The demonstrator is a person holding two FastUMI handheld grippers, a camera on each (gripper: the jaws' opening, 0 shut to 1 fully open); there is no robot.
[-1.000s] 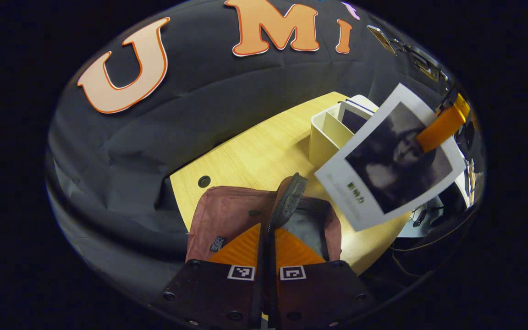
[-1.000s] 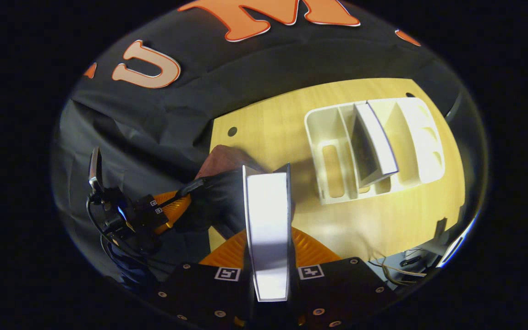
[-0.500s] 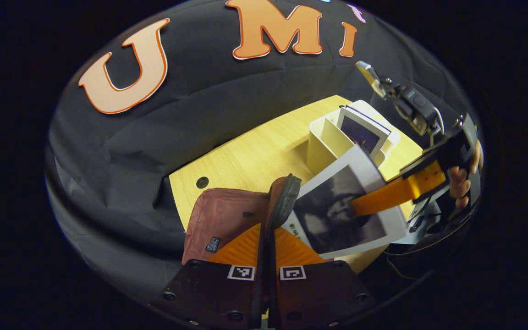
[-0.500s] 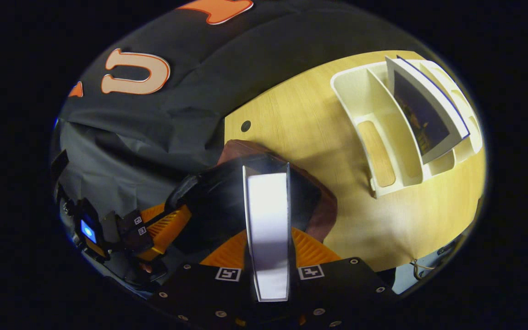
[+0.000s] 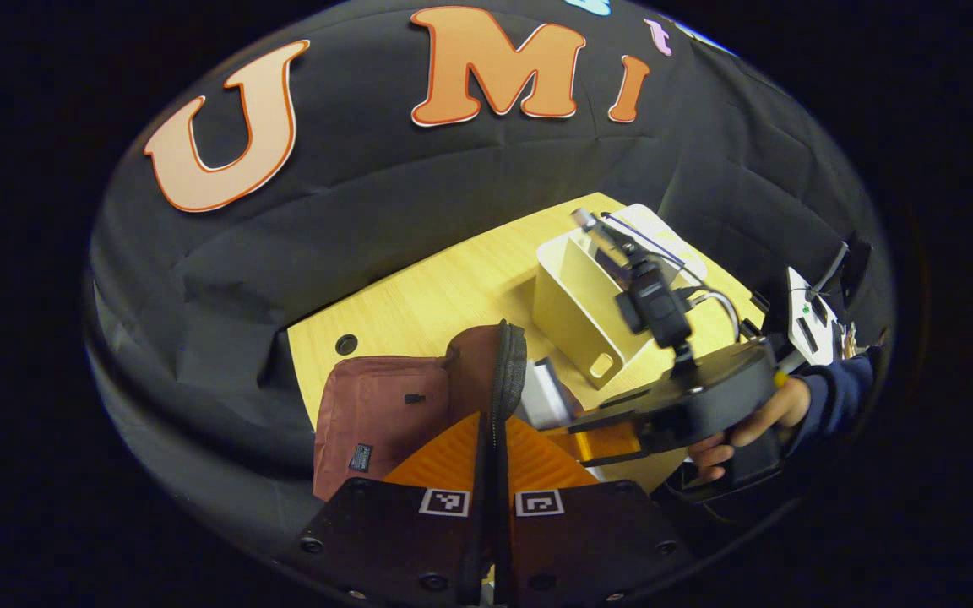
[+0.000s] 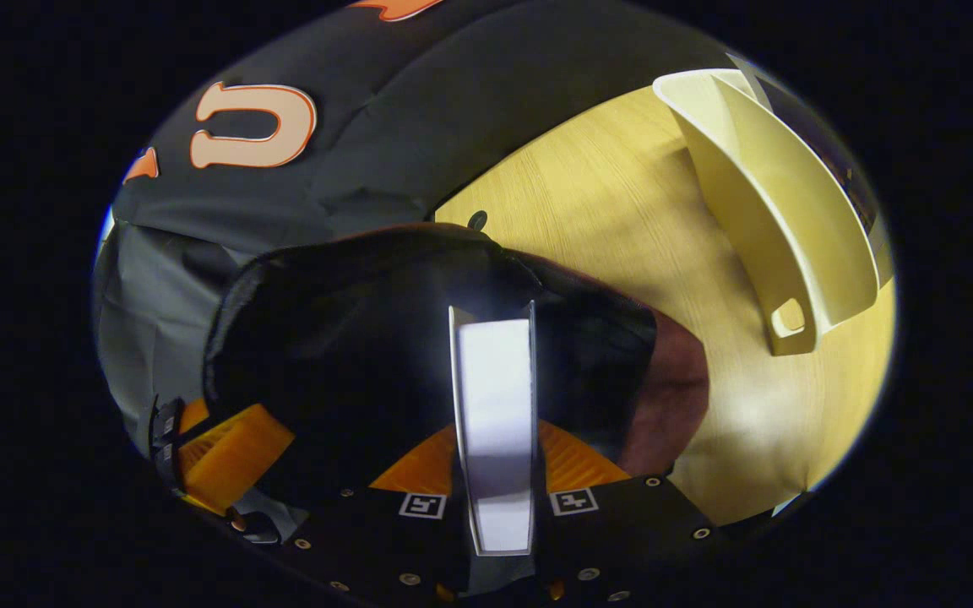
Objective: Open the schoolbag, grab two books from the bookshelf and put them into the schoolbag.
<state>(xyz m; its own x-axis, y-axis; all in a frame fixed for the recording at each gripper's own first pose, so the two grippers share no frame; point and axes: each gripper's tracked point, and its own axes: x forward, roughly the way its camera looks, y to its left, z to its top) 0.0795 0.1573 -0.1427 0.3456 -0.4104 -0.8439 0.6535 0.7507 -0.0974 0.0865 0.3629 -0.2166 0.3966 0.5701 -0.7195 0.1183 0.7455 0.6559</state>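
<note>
The right gripper (image 6: 493, 439), tilted down, clamps a white book (image 6: 493, 397) inside the maroon schoolbag (image 5: 385, 405); the left gripper (image 5: 491, 439) pinches its flap (image 5: 508, 371)

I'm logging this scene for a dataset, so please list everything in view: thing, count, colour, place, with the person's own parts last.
Schoolbag: one, maroon with dark lining, on the table's near left, mouth held open.
Book: one, white-edged, clamped in the right tool, going down into the schoolbag.
Second book: one, white cover, standing in the bookshelf.
Bookshelf: one, cream, on the table right of the schoolbag.
Table: one, light wood.
Left tool: pinching the schoolbag's zipper rim.
Right tool: shut on the book.
Hand: one, dark sleeve, holding the right tool.
</note>
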